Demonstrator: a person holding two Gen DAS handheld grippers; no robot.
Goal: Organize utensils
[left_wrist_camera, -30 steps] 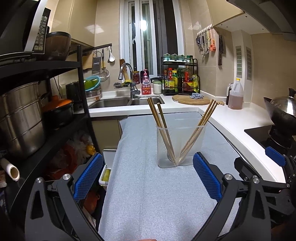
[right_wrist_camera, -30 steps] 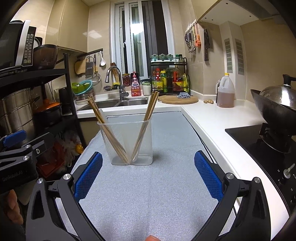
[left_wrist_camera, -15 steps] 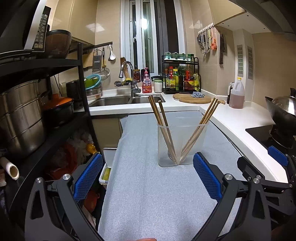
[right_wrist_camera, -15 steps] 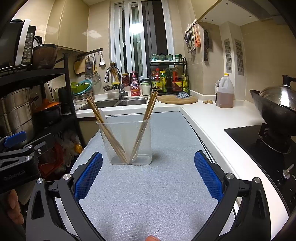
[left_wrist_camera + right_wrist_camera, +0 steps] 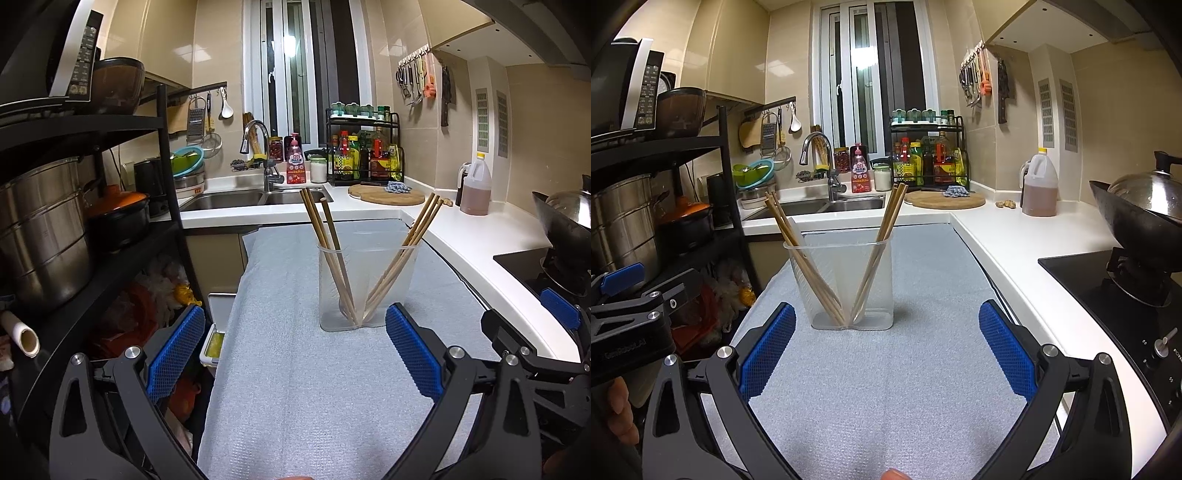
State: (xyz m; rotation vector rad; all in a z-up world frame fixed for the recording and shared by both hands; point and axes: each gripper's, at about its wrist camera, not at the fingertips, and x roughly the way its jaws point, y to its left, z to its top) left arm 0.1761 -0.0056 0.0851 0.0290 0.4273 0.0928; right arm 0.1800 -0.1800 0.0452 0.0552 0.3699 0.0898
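Two grippers spread wide and empty, left gripper (image 5: 293, 354), right gripper (image 5: 886, 350), clear holder (image 5: 843, 282) on mat (image 5: 886, 387) straight ahead with chopsticks (image 5: 882, 240) splayed inside, sink (image 5: 827, 206) beyond, wok (image 5: 1141, 218) right, bottle labels too small to read.

a grey foam mat (image 5: 886, 369) covers the counter (image 5: 1015, 236), a clear holder (image 5: 846, 284) upon it.

A steel sink (image 5: 827, 206) with a curved faucet (image 5: 818, 155) sits at centre frame. A round cutting board (image 5: 947, 199) lies right of it, an oil jug (image 5: 1038, 184) further right.
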